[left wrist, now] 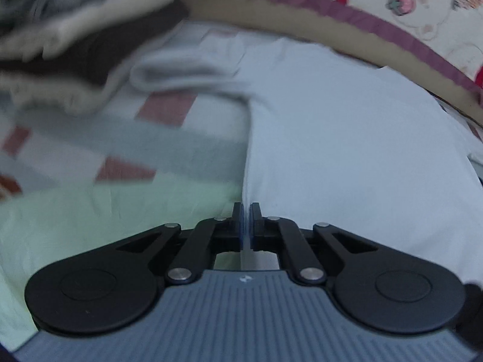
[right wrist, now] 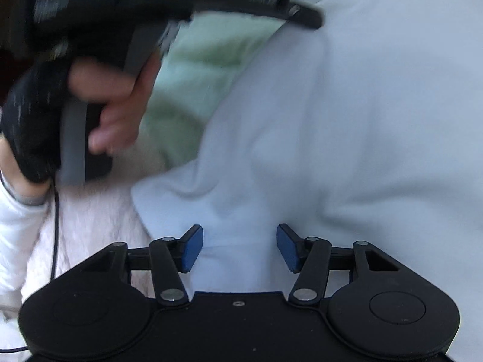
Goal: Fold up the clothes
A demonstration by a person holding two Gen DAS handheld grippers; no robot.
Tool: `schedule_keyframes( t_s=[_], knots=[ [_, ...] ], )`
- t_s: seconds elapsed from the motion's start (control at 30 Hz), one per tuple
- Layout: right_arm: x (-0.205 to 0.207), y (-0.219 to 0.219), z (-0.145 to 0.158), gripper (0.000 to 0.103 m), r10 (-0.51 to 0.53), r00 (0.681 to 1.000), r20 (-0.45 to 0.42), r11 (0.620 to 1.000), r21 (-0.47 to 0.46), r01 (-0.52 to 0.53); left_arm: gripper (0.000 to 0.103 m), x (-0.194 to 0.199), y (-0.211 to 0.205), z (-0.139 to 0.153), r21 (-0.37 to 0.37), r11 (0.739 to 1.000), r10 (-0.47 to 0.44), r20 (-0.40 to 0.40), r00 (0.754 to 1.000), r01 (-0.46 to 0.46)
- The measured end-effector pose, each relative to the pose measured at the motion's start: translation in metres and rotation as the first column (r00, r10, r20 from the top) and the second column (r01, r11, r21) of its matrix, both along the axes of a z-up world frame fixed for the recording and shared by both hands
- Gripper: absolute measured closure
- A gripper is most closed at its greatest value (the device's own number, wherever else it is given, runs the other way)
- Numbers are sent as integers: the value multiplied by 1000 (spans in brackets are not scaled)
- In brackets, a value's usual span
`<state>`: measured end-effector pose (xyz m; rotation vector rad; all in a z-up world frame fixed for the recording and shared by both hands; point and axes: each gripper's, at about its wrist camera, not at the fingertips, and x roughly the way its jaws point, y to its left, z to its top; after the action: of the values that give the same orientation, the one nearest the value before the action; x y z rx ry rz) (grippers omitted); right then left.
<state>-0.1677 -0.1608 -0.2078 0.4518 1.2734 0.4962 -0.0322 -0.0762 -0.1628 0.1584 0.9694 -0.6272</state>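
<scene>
A white T-shirt (left wrist: 347,138) lies spread on a patterned bedsheet (left wrist: 90,211), one sleeve (left wrist: 184,72) folded out to the left. My left gripper (left wrist: 247,214) is shut on the shirt's near left edge. In the right wrist view the same white shirt (right wrist: 347,120) fills the right side. My right gripper (right wrist: 240,247) is open just above the shirt's fabric, holding nothing. The left gripper and the hand holding it (right wrist: 114,96) show at the upper left of that view, blurred.
A stack of folded clothes (left wrist: 69,45), beige, brown and grey, lies at the far left. A cardboard rim with a purple edge (left wrist: 347,15) curves behind the shirt. A fluffy pale blanket (right wrist: 90,226) and a black cable (right wrist: 55,235) lie near my right gripper.
</scene>
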Motion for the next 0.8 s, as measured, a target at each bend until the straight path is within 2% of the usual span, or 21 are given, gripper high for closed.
schedule_keyframes(
  t_s=[0.1, 0.13, 0.2, 0.27, 0.33, 0.4, 0.43, 0.47, 0.53, 0.6, 0.67, 0.8],
  knots=[
    [8, -5, 10, 45, 41, 999, -1, 996, 75, -41, 98, 1, 1, -6, 84, 996, 12, 23, 1000, -14],
    [13, -10, 19, 45, 55, 998, 5, 994, 94, -56, 101, -1, 0, -5, 124, 992, 11, 51, 999, -17],
    [24, -20, 44, 44, 96, 994, 43, 994, 49, -98, 102, 1, 8, 6, 207, 976, 40, 150, 988, -71],
    [40, -31, 66, 43, 179, 982, 52, 982, -67, -176, 99, 3, 16, 18, 274, 953, 61, 246, 967, -130],
    [62, -54, 83, 43, 216, 975, 54, 960, -197, -201, 98, 25, 28, 45, 136, 982, 93, 251, 964, -130],
    [94, -92, 96, 43, 164, 985, 49, 954, -263, -145, 90, 47, 29, 66, 20, 994, 96, 264, 960, -106],
    [109, -106, 105, 43, 113, 991, 69, 952, -292, -88, 72, 58, 29, 76, -35, 995, 97, 272, 957, -91],
    [119, -120, 115, 43, 60, 993, 102, 951, -309, -26, 56, 71, 21, 79, -59, 996, 75, 299, 951, -60],
    [140, -144, 127, 43, -56, 984, 171, 954, -282, 104, 55, 98, -3, 75, -50, 998, 49, 411, 910, -31],
    [163, -169, 130, 43, -193, 956, 221, 953, -189, 236, 55, 127, -18, 56, -85, 996, 73, 416, 906, -41],
    [187, -191, 118, 44, -318, 920, 230, 936, -75, 343, 55, 150, -26, 34, -116, 991, 108, 394, 913, -68],
    [236, -194, 76, 64, -414, 883, 220, 899, -54, 435, 55, 175, -22, -14, -151, 980, 170, 308, 936, -128]
  ],
)
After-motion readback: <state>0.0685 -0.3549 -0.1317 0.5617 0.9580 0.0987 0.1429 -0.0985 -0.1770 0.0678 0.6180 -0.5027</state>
